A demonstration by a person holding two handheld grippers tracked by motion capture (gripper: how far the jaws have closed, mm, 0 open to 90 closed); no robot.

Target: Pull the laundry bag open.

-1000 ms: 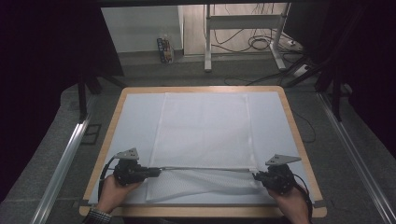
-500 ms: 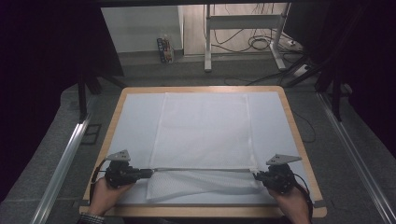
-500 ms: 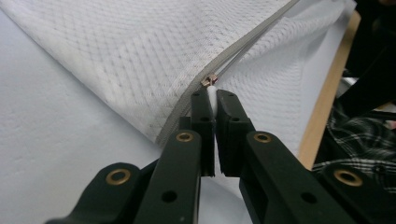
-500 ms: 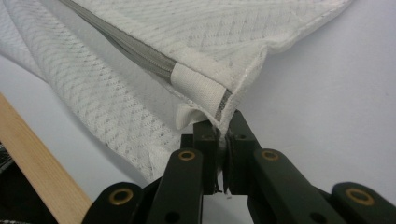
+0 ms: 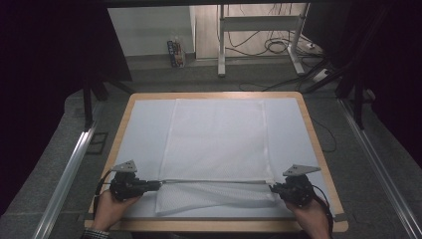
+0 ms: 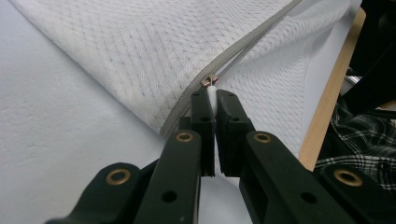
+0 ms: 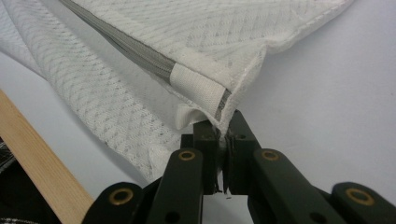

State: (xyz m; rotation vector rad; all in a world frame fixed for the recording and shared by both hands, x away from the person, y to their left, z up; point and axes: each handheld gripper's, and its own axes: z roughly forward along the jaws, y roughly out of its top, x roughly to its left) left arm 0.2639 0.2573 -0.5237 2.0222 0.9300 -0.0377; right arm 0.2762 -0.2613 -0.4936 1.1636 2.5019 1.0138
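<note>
A: Hands at the near edge. Left hand point(image 5: 110, 209) holds the left gripper point(image 5: 155, 184), whose jaws are closed on the white pull tab point(image 6: 212, 95) of the zipper slider point(image 6: 208, 80). Right hand point(image 5: 309, 215) holds the right gripper point(image 5: 271, 187), its jaws clamped on the corner of the mesh bag point(image 5: 215, 144), just below the white fabric tab point(image 7: 198, 88) at the zipper's end.

B: Position of the bag?

A: Flat on the white-covered tabletop point(image 5: 142, 129), centred, its grey zipper point(image 5: 214, 181) stretched straight between the two grippers. Nearer than the zipper, a rumpled strip of mesh reaches towards the wooden border point(image 5: 219, 225).

B: Beyond the tabletop?

A: Grey floor, metal stand legs point(image 5: 221, 40) and loose cables point(image 5: 278, 45).
</note>
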